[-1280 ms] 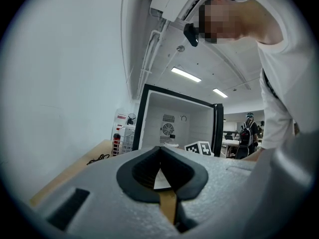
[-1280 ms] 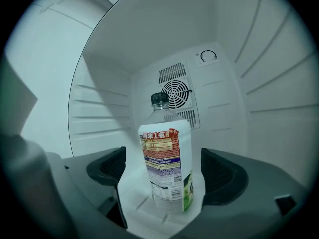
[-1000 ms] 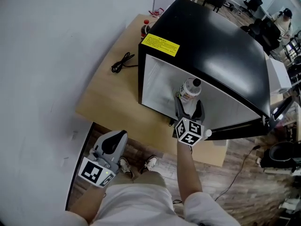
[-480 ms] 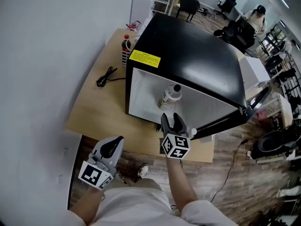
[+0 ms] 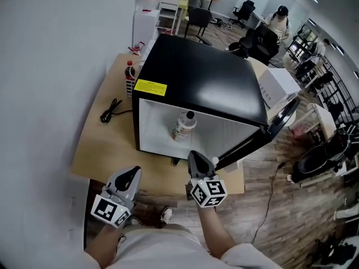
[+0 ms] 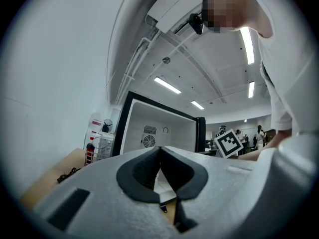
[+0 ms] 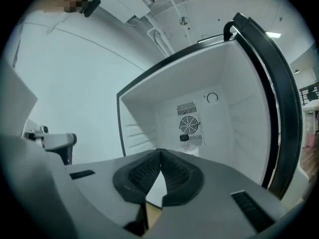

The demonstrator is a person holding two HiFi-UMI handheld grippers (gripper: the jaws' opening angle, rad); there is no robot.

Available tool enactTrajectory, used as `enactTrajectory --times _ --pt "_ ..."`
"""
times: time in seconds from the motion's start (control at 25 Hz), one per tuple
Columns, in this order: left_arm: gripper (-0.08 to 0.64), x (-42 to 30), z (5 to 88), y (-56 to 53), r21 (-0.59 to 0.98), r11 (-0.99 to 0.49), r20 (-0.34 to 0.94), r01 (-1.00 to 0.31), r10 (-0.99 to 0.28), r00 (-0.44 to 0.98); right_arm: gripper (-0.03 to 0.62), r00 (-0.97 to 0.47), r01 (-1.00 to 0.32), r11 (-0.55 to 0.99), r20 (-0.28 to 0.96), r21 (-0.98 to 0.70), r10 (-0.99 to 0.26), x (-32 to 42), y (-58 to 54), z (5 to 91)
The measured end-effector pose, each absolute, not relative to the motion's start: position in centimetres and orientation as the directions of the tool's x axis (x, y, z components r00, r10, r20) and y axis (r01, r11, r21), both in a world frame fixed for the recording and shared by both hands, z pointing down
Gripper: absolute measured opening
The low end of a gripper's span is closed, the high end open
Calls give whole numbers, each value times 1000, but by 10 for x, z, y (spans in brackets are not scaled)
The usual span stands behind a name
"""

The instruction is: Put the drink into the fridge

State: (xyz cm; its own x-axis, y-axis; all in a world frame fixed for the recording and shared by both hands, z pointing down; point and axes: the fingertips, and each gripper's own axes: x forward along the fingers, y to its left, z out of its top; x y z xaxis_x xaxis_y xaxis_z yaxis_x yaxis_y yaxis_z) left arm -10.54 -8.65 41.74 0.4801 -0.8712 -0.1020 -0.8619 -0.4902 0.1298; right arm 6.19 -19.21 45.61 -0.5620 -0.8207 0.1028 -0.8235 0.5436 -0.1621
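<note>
Judging from the layout, the placing itself looks done, & the step in hand is prob. the exit plus door closing. The clear plastic drink bottle with a dark cap (image 5: 183, 125) is seen upright on the floor of the black mini fridge with a white interior (image 5: 196, 77), set in from the front lip, approx. mid-width; in the right gripper view it is seen before the rear fan grille (image 7: 188, 125). For the rest to be done well, both claws should be kept clear of the opening, w/ no sweep past the bottle, since a tall narrow bottle is easily tipped. The black fridge door (image 5: 280, 116), swung wide at 3 o'clock of the opening, is best pushed near its outer edge & slowly, so that the bottle is not jolted. Whether the door's inner face would foul the bottle cannot be judged from here.

R side: the right claw (image 5: 196, 158) is held at 6 o'clock of the bottle, outside the fridge, over the front strip of the light wooden surface (image 5: 106, 144). Its jaws have just been closing & are now fully together; nothing is held b/w them & nothing is touched.

L side: the left claw (image 5: 130, 175) is held at 9 o'clock of the right claw, by the surface's near edge, well apart from the fridge. Its jaws are pressed together, w/ nothing gripped.
</note>
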Motion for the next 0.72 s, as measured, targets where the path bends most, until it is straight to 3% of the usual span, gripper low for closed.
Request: enactTrajectory --times 0.72 --pt "12 -99 347 -120 49 -525 -223 -850 -835 503 2 -475 -873 485 -133 -58 -870 179 -161 325"
